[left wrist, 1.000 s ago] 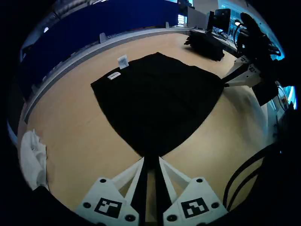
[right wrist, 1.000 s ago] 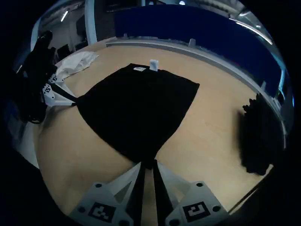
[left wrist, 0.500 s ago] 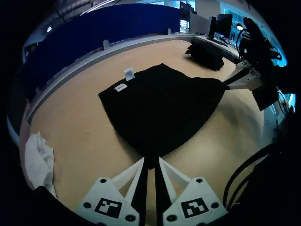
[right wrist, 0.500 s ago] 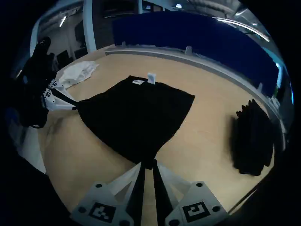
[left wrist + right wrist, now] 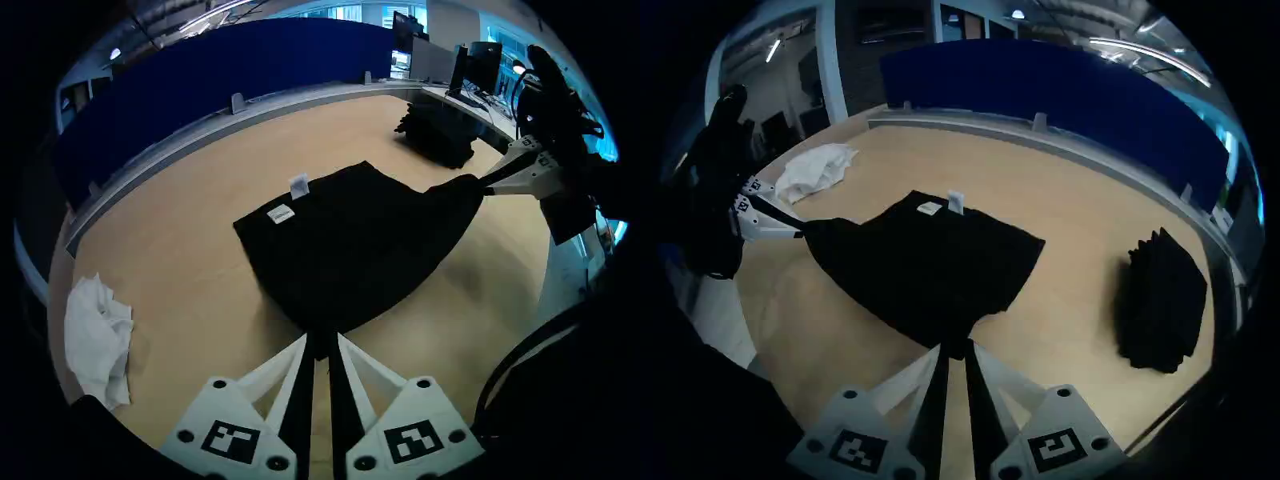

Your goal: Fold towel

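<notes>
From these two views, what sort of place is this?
Probably an open-plan office or lab: a long wooden desk under the black towel, backed by a blue partition, with monitors at its far end.

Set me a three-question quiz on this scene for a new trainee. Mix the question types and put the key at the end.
1. Multiple choice: the left gripper and the right gripper are each
A) open and holding nothing
B) shut on a corner of the black towel
C) shut on a bottle

2. True or false: the crumpled white cloth lies apart from the black towel, not touching it.

3. Fill in: the stack of dark folded cloths rests on the wooden ____.

Key
1. B
2. True
3. table
</notes>
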Motion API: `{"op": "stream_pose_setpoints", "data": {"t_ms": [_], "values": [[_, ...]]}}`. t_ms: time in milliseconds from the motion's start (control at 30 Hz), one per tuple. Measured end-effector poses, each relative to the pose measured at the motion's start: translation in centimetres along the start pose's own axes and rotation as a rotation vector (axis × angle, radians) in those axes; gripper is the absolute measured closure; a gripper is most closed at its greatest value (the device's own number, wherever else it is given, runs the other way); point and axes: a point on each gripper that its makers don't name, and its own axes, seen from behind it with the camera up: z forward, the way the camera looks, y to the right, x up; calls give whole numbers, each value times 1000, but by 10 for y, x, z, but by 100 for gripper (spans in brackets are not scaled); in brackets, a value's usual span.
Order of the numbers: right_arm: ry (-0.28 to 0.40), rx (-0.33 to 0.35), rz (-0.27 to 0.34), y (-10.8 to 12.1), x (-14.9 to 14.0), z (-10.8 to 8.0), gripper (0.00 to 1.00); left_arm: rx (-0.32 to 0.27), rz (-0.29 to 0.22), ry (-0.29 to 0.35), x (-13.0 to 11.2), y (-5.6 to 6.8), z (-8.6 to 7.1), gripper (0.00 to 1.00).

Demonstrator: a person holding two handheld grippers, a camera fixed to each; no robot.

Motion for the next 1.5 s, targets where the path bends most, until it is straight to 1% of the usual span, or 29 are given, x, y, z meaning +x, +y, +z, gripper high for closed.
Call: {"op": "stream_pose_setpoints", "data": {"t_ms": [167, 267, 367, 467, 667, 767, 867, 1100, 1267, 1367, 1500], "values": [[7, 3, 6, -4, 8, -15, 86, -4, -20, 0, 5, 4, -16, 88], [3, 4, 6, -6, 9, -21, 86, -8, -29, 0, 6, 6, -22, 88], [-3, 7, 7, -8, 7, -23, 86, -10, -29, -2, 6, 8, -24, 88], [-9, 10, 11, -9, 5, -22, 86, -6, -25, -12, 4, 6, -23, 88], [-14, 2, 16, -2, 11, -16, 86, -11, -30, -25, 6, 2, -16, 88], [-18, 1, 19, 4, 18, -10, 86, -10, -37, -34, 10, -5, -10, 89], [-19, 1, 19, 10, 25, -1, 86, -6, -38, -38, 18, -14, 1, 89], [-27, -4, 24, 33, 42, 25, 86, -6, -16, -52, 36, -34, 34, 89], [-47, -4, 40, 49, 49, 46, 86, -22, -25, -86, 36, -43, 54, 88], [-61, -1, 55, 55, 48, 59, 86, -26, -22, -108, 33, -49, 67, 88], [-80, -4, 74, 61, 44, 72, 86, -23, -13, -123, 33, -55, 78, 88]]}}
